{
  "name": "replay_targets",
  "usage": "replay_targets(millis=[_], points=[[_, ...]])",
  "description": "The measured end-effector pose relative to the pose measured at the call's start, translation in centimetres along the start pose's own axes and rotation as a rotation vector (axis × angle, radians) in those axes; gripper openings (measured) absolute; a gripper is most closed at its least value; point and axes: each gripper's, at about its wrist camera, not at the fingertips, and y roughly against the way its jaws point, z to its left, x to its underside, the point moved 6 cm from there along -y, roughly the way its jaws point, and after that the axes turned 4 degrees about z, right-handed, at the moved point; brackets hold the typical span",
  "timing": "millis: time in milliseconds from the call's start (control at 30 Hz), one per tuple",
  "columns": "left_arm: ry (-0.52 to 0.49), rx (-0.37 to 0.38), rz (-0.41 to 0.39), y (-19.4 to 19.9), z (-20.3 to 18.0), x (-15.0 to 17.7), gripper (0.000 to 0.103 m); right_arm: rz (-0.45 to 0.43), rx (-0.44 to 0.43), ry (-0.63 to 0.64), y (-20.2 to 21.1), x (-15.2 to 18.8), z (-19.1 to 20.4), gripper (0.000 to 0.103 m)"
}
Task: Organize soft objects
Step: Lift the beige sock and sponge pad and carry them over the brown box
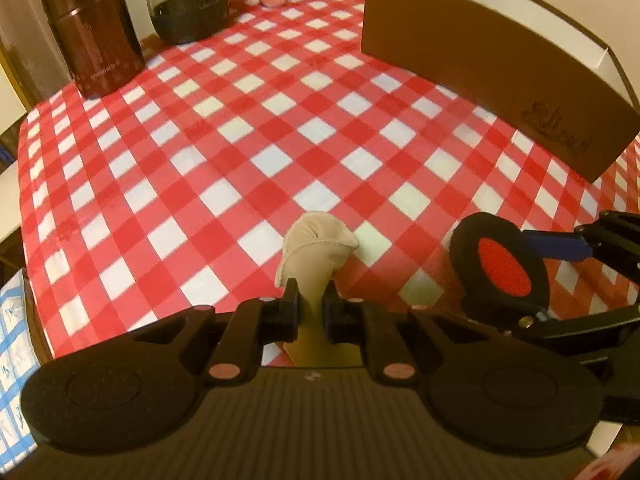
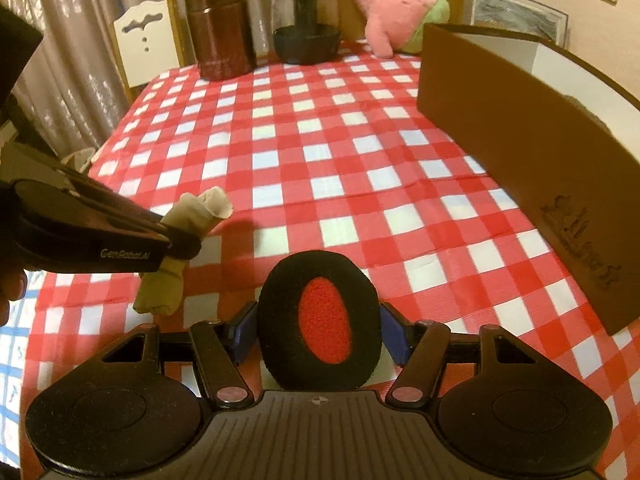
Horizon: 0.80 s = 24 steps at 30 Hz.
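Two jaws grip: left gripper [image 1: 311, 307] pinches one beige sock [image 1: 316, 252], right gripper [image 2: 318, 334] one earpad [image 2: 318, 320].

A red-checked tablecloth [image 2: 320, 152] covers the table; at its far edge stand a brown canister [image 2: 221, 26] and, beside it, perhaps a glass kettle [image 2: 306, 24]; a white chair [image 2: 146, 40] stands behind

The side of the left gripper [image 2: 182, 246], at the left of the right wrist view, bears the white brand "GenRobot.AI". The brown box [image 2: 520, 152] at the right carries embossed lettering, and the brown canister [image 2: 222, 26] at the far left faint print, both unreadable.
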Motion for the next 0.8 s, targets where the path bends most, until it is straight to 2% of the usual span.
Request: replay_targets(millis=[400, 800], points=[[-0.035, 0.018, -0.087, 3.4, -1.5, -3.1, 0.01, -0.097, 0.0, -0.038, 4.0, -2.6, -1.6, 0.063], [-0.104, 0.048, -0.181, 5.6, -5.3, -7.7, 0.01, -0.173, 0.053, -0.078, 7.5, -4.5, -5.4, 0.063]])
